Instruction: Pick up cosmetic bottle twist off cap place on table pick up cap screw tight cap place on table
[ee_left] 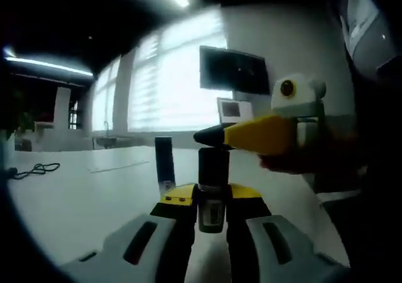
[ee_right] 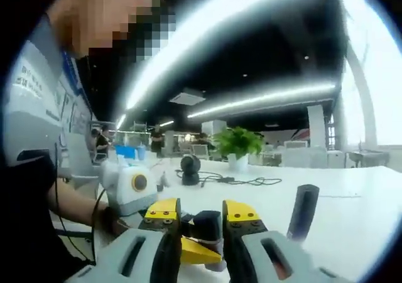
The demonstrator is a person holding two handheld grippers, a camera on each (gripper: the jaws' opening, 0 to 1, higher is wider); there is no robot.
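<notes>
Cosmetic bottle [ee_left: 211, 198] clamped by left hand-held gripper [ee_left: 211, 215] | right hand-held gripper [ee_right: 201, 223] grips cap [ee_right: 206, 223]

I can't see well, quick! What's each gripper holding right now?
Left gripper: shut on the cosmetic bottle, held upright.
Right gripper: shut on the bottle's dark cap.

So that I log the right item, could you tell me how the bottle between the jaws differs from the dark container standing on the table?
The cosmetic bottle is clamped in the left gripper; the dark container stands free on the table. The right gripper grips the bottle's cap; nothing touches the container. The container looks slimmer than the bottle. Both are dark and upright.
</notes>
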